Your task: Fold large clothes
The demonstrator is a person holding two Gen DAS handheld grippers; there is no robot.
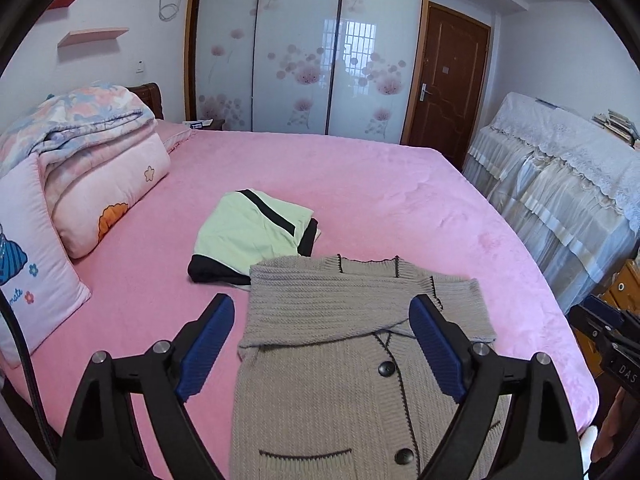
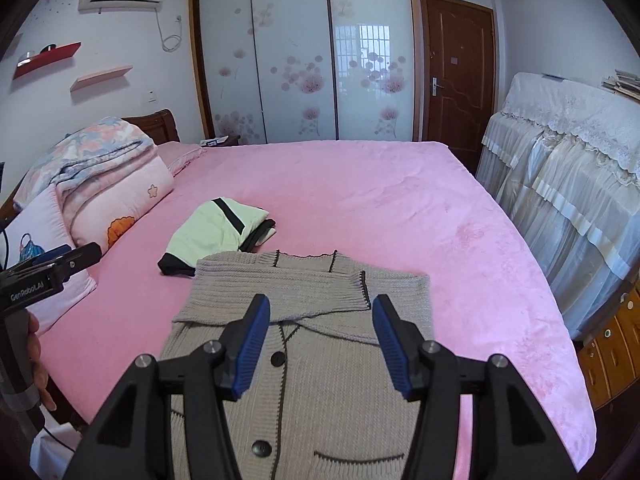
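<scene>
A grey knitted cardigan with dark trim and black buttons lies flat on the pink bed, both sleeves folded across its chest. It also shows in the right wrist view. My left gripper is open and empty, hovering above the cardigan's upper part. My right gripper is open and empty above the cardigan's chest. The left gripper shows at the left edge of the right wrist view; the right gripper shows at the right edge of the left wrist view.
A folded pale green and black garment lies just beyond the cardigan's collar, also in the right wrist view. Folded quilts and pillows sit at the bed's left. A lace-covered cabinet stands right of the bed.
</scene>
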